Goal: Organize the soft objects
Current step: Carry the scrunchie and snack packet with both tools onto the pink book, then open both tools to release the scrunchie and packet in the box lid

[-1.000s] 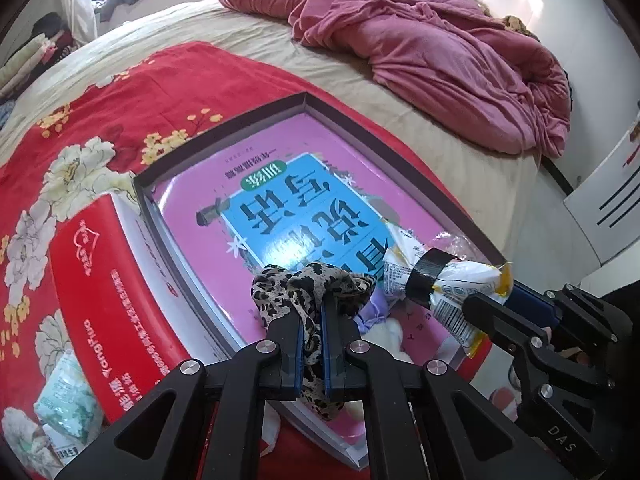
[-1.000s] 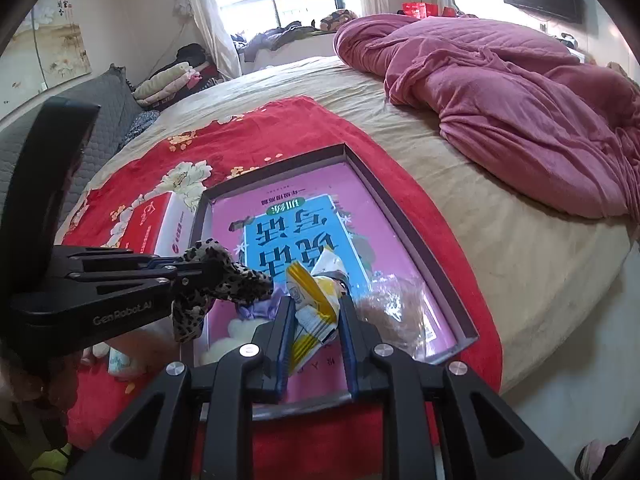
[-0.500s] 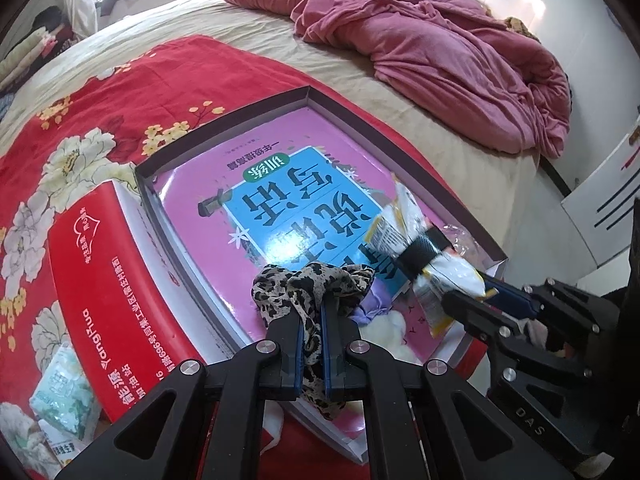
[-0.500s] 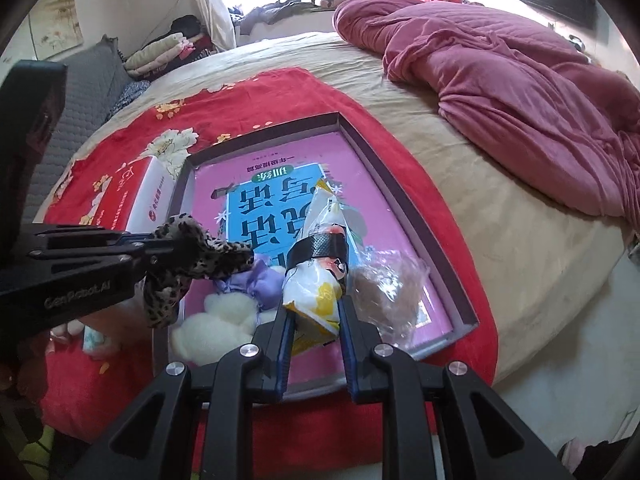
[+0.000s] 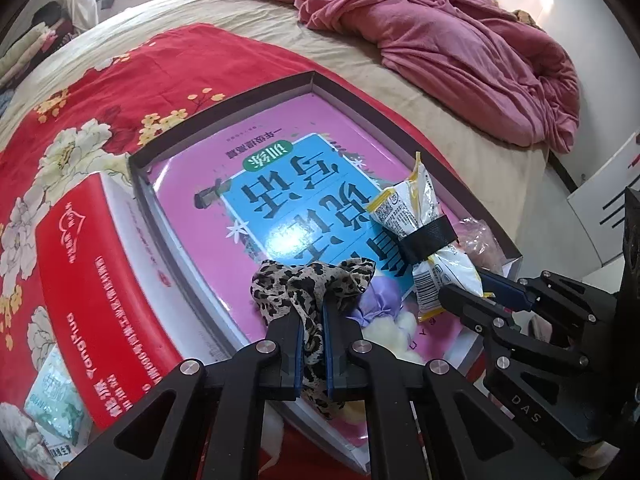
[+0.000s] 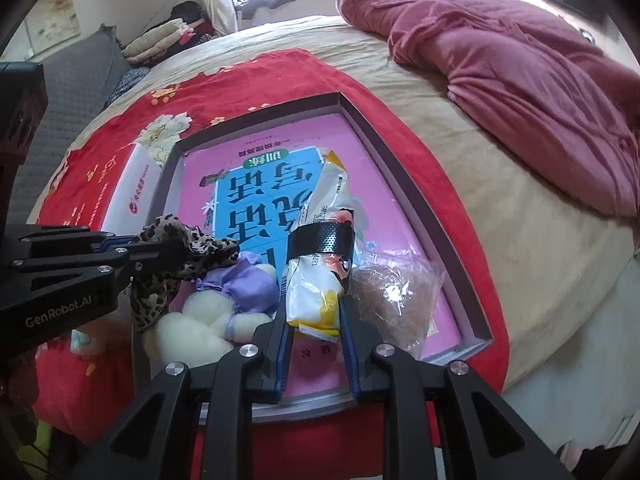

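My left gripper is shut on a leopard-print scrunchie, held just above the near end of a shallow grey box lined with a pink and blue book. The scrunchie and the left gripper also show at the left of the right wrist view. My right gripper is shut on a yellow and white snack packet wrapped with a black band; the packet lies low over the book. A purple and cream plush toy rests in the box between the two grippers.
A crinkled clear bag lies in the box's right corner. A red and white carton sits left of the box on a red floral cloth. A pink quilt is bunched at the far side of the bed, whose edge drops right.
The right gripper has sunk and tilted forward, bringing the snack packet down over the book beside the plush toy. The left gripper holds still with the scrunchie.
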Demonstrator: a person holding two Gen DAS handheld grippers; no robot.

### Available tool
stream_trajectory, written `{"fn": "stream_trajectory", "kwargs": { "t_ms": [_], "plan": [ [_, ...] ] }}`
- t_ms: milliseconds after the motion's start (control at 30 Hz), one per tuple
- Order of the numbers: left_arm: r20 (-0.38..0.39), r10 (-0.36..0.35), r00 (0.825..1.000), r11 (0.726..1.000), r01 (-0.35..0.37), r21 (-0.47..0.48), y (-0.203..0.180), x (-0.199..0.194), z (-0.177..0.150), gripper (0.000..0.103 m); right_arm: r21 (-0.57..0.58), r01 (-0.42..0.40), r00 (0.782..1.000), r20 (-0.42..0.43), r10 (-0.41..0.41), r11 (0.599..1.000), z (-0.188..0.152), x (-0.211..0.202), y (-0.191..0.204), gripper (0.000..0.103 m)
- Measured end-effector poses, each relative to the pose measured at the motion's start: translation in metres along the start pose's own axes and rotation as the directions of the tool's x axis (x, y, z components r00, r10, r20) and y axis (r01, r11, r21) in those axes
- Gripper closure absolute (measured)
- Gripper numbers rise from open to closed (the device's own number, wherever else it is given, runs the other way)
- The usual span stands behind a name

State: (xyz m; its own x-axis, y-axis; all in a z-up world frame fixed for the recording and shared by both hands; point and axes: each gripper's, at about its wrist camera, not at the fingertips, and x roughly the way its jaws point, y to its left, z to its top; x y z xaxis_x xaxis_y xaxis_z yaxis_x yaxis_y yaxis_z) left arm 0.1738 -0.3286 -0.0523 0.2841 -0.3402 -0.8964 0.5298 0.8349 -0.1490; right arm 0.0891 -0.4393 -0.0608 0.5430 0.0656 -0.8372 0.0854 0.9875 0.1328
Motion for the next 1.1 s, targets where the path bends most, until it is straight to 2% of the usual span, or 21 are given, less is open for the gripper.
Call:
{"fn": "stream_trajectory", "kwargs": {
  "t_ms": [233,500,767,900,1100],
  "plan": [
    [-0.012,-0.017,1.000,1.000,0.017,-0.007,-0.003,0.006,0.002,0.095,0.007,-0.015,1.000,-0.006,0.015,1.000,-0.003,-0.004,-0.006,0.080],
    [-0.018,-0.041,0.999,0.999,0.040,-0.006,-0.005,0.011,0.005,0.093,-0.004,0.023,1.000,0.007,-0.023,1.000,-0.001,-0.010,-0.006,0.078],
    [-0.024,-0.049,0.998,0.999,0.049,-0.010,-0.006,0.012,0.007,0.083,-0.011,0.050,0.998,0.028,-0.050,0.999,0.007,-0.017,-0.004,0.077],
    [-0.021,-0.063,0.998,0.998,0.063,-0.007,-0.007,0.011,0.007,0.078,0.001,0.047,0.998,0.053,-0.047,0.999,0.011,-0.024,-0.004,0.065],
    [-0.013,-0.090,0.996,0.996,0.090,-0.014,-0.006,0.006,0.009,0.065,0.012,0.064,0.997,0.048,-0.064,0.998,0.014,-0.026,-0.004,0.064]
  ]
}}
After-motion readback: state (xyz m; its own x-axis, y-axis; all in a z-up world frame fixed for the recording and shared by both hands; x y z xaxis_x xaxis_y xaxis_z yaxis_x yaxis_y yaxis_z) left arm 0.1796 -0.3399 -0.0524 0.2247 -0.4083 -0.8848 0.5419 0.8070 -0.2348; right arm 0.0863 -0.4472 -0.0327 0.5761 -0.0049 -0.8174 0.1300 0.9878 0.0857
